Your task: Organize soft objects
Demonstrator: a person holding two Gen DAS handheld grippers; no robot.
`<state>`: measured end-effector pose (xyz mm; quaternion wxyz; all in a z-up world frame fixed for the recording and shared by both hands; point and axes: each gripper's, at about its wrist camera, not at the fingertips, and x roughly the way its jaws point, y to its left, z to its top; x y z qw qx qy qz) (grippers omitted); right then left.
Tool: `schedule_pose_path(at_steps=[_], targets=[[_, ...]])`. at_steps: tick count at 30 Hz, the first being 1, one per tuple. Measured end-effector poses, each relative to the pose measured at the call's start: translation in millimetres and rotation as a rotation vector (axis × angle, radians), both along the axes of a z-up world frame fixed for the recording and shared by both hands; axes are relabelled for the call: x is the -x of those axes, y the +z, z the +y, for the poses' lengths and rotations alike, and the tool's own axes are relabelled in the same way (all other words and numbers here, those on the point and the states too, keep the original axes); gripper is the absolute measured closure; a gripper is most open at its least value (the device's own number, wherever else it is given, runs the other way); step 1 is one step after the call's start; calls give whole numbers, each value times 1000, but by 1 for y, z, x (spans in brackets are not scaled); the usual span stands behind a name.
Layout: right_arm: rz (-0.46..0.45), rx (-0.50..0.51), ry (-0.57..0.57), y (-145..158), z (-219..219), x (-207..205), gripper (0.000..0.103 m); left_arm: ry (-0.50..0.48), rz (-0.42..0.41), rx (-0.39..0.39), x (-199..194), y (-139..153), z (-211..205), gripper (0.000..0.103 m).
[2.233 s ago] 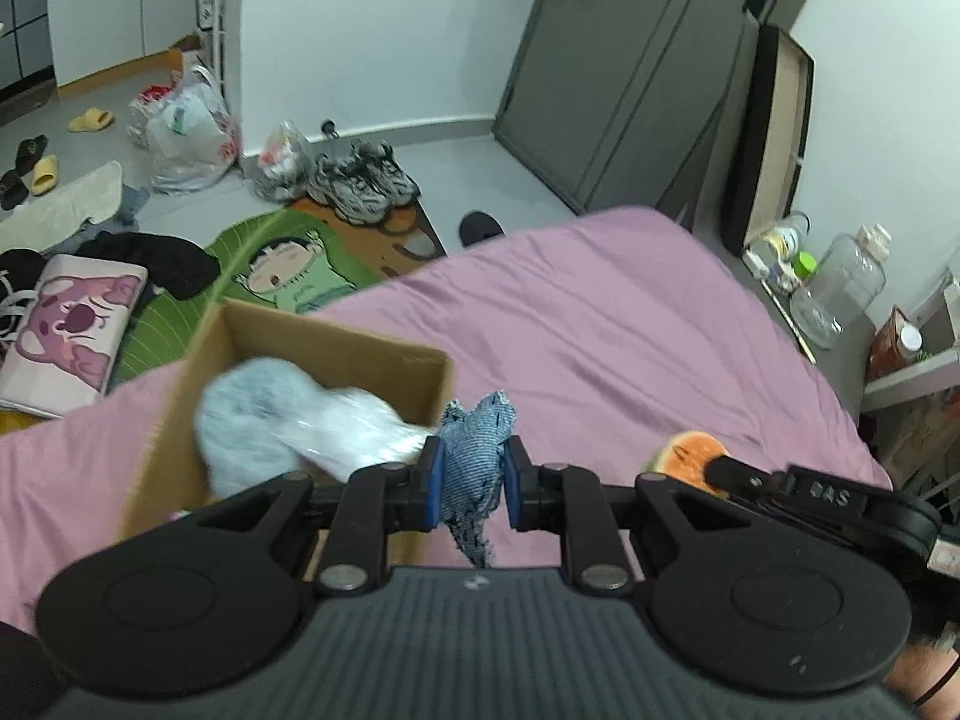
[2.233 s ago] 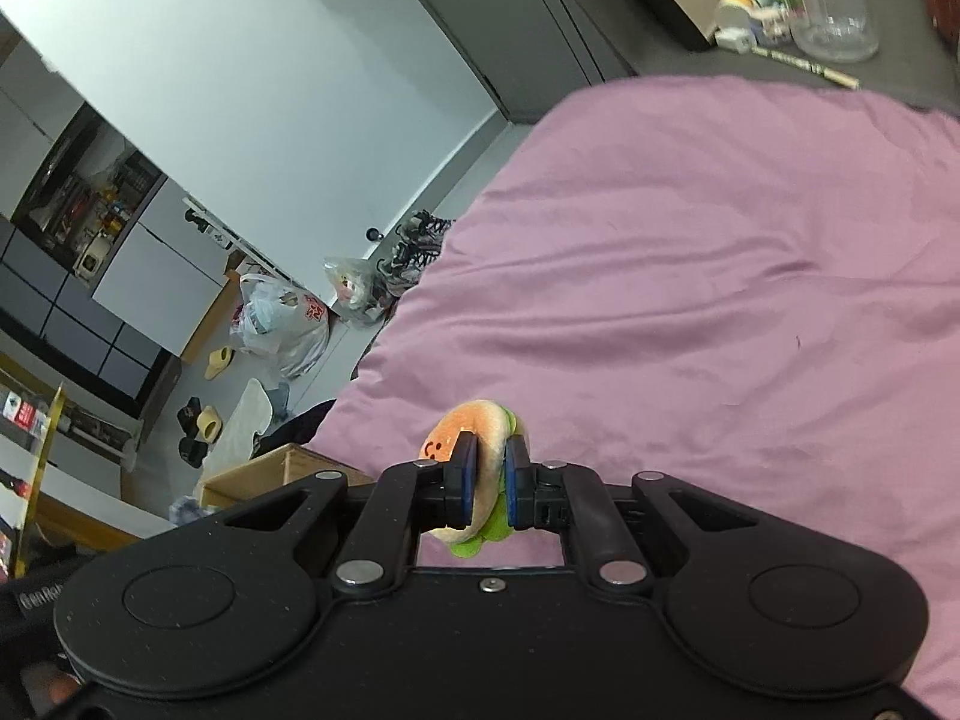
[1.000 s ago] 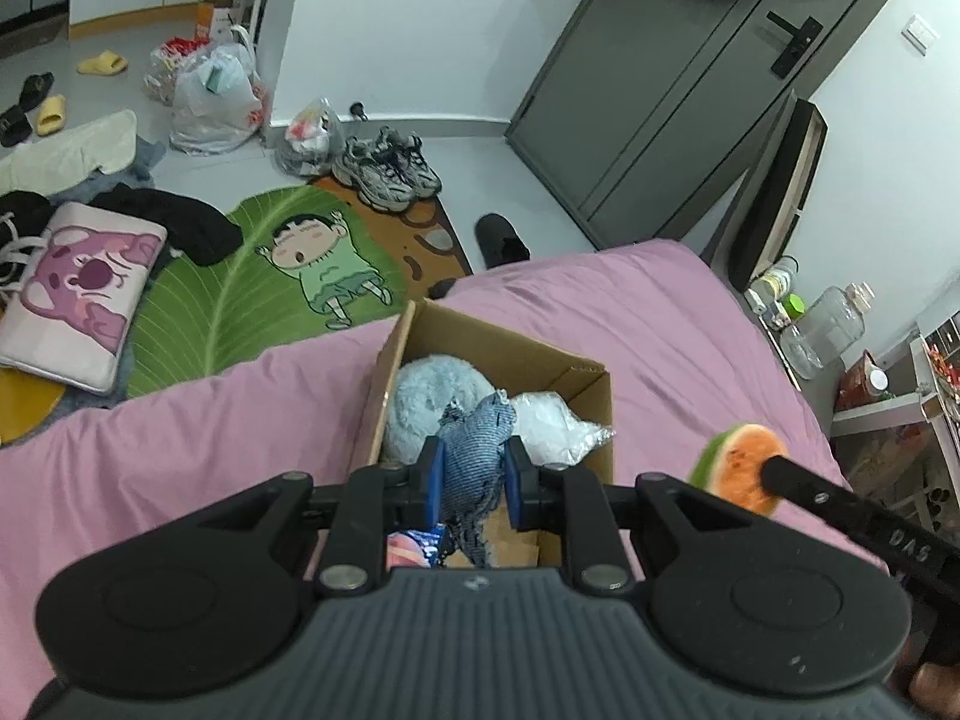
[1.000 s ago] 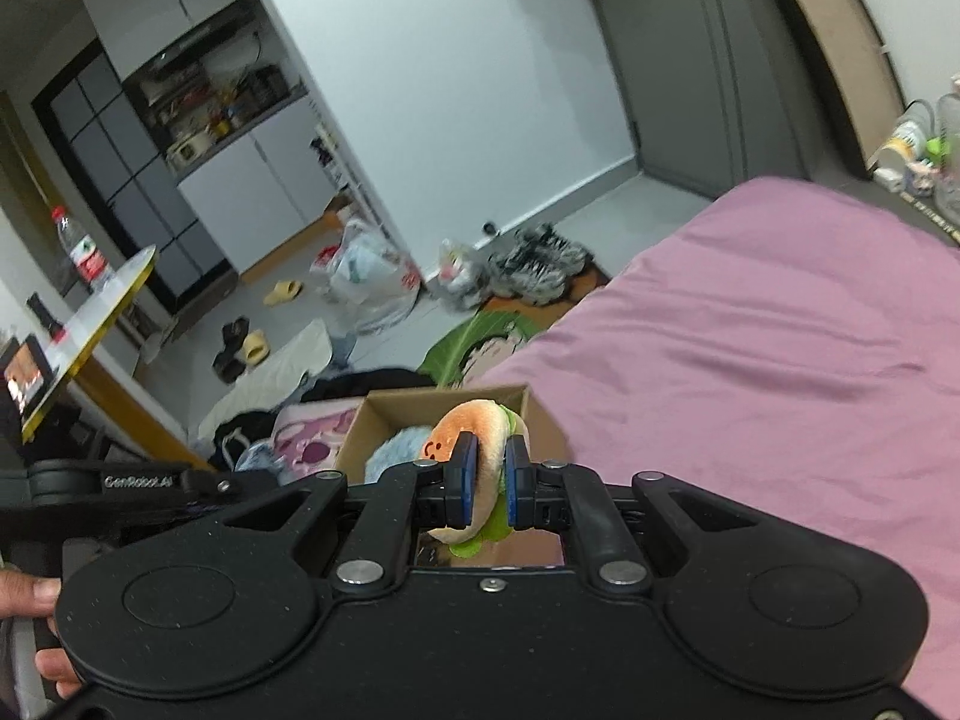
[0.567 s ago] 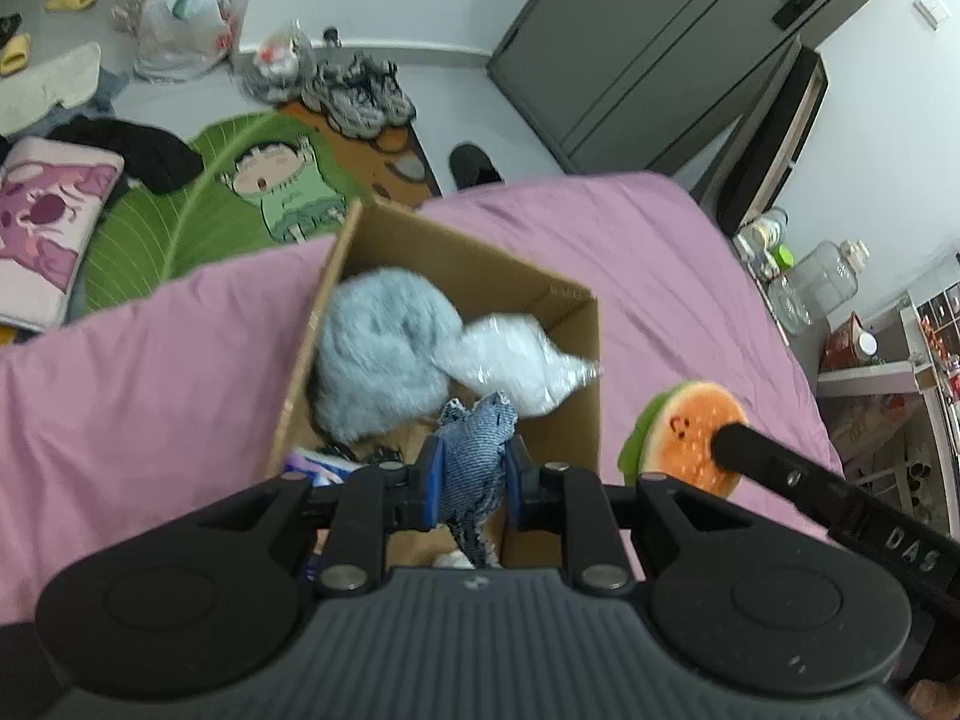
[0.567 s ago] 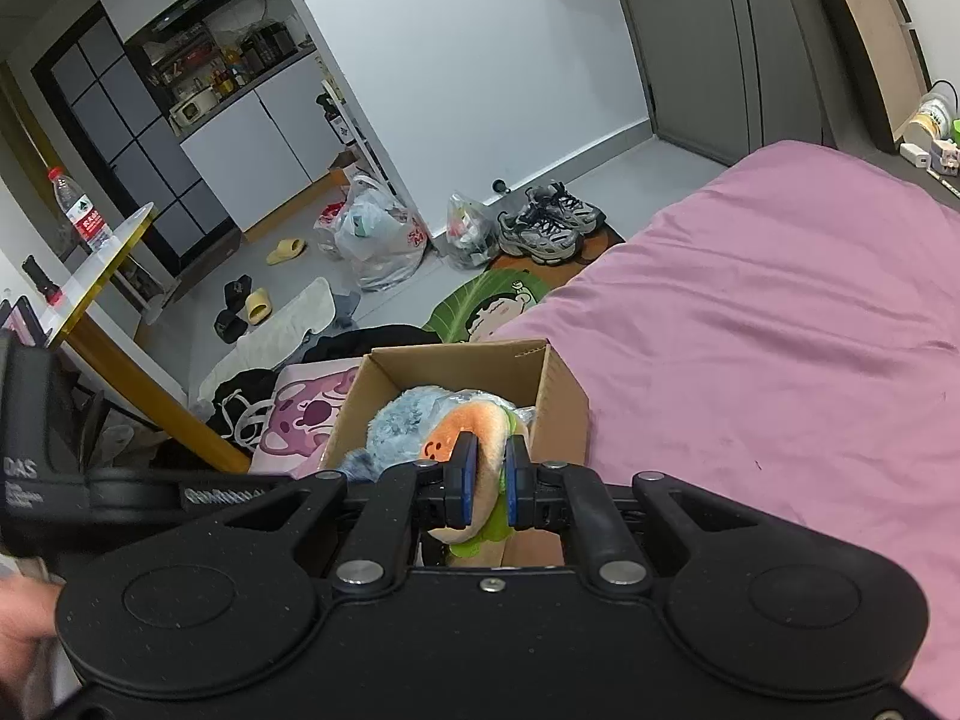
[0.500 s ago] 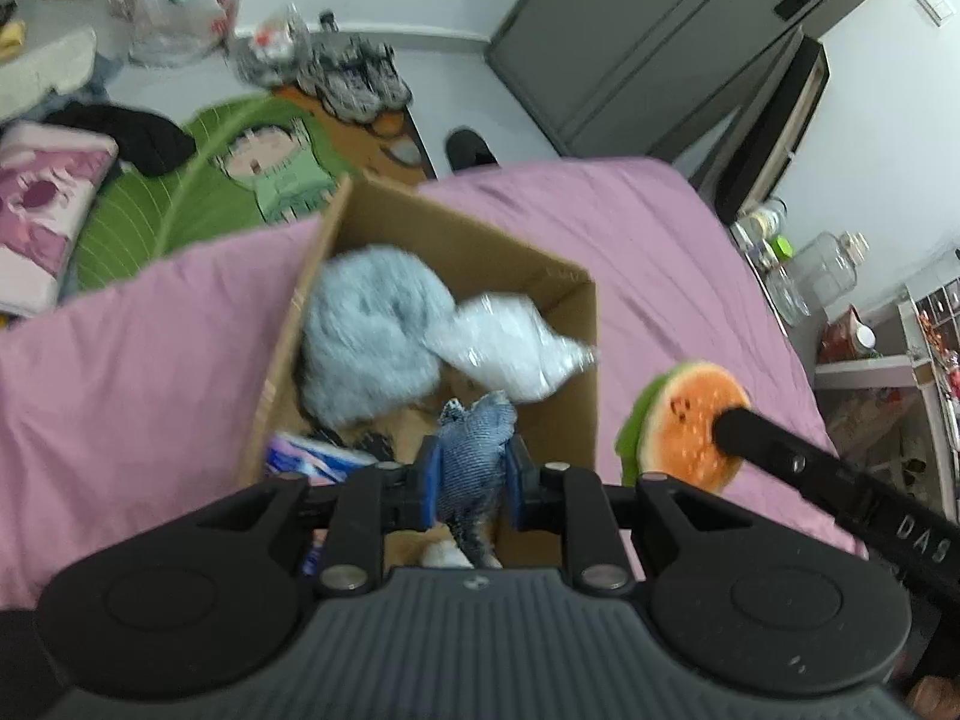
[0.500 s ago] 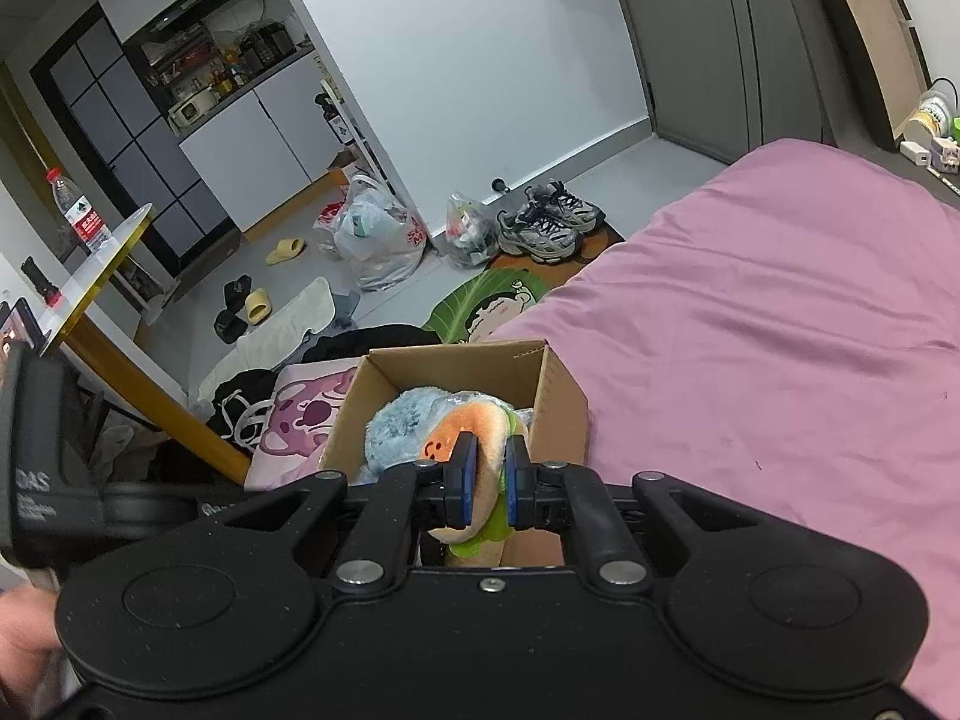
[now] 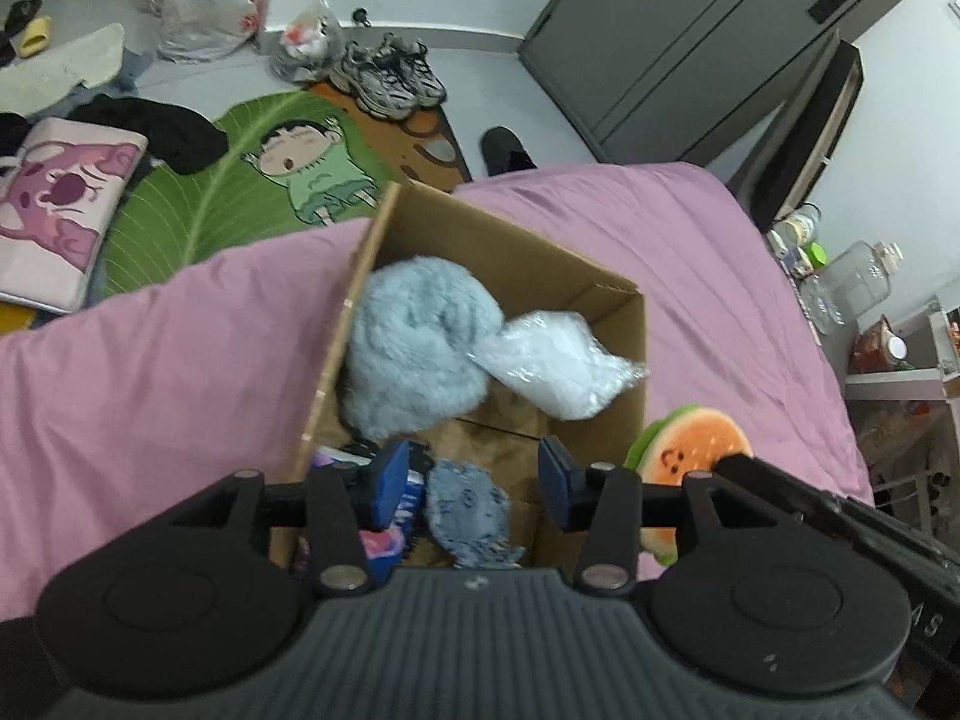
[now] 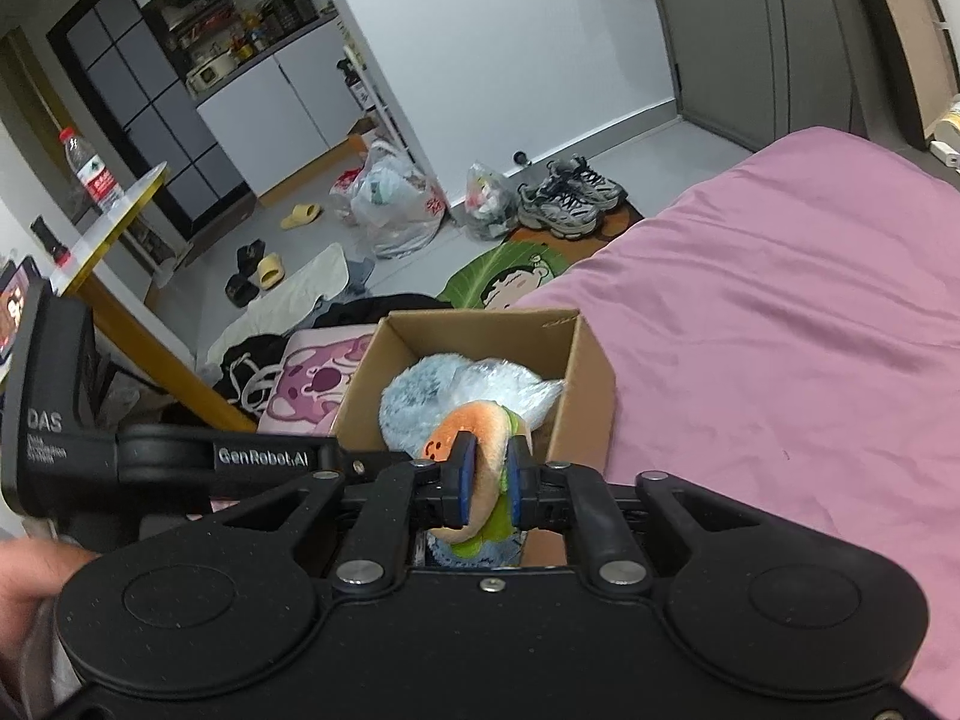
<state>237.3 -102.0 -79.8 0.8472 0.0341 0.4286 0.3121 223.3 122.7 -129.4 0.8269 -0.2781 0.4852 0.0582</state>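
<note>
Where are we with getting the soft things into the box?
Done: fluffy blue plush and white bagged item lie in the cardboard box. In hand: left tongs have just been opening, denim scrap lying loose between them. Left: right tongs, just been opening, pads touching the watermelon plush.

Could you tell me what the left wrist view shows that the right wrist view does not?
Only the left wrist view shows the left gripper, whose jaws have just been opening, with the blue denim piece loose between them in the box, plus the clear jug.

Only the right wrist view shows the water bottle on the yellow-edged table.

Both show the cardboard box on the pink bedsheet, the fluffy blue plush, and the watermelon plush between the right gripper's pads.
</note>
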Motion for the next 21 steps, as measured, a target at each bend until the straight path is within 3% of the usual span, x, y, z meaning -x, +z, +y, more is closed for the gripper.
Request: schedule_pose_path(at_steps=[4, 8, 15, 21], targets=[[-6, 4, -3, 1, 2, 6, 59, 15, -10, -19, 5, 9, 6, 52], [-34, 7, -18, 9, 0, 14, 58, 18, -24, -41, 10, 19, 9, 35], [-53, 21, -30, 16, 0, 23, 49, 6, -31, -70, 24, 33, 11, 20], [-80, 14, -51, 25, -3, 35, 29, -9, -49, -110, 39, 49, 9, 9]])
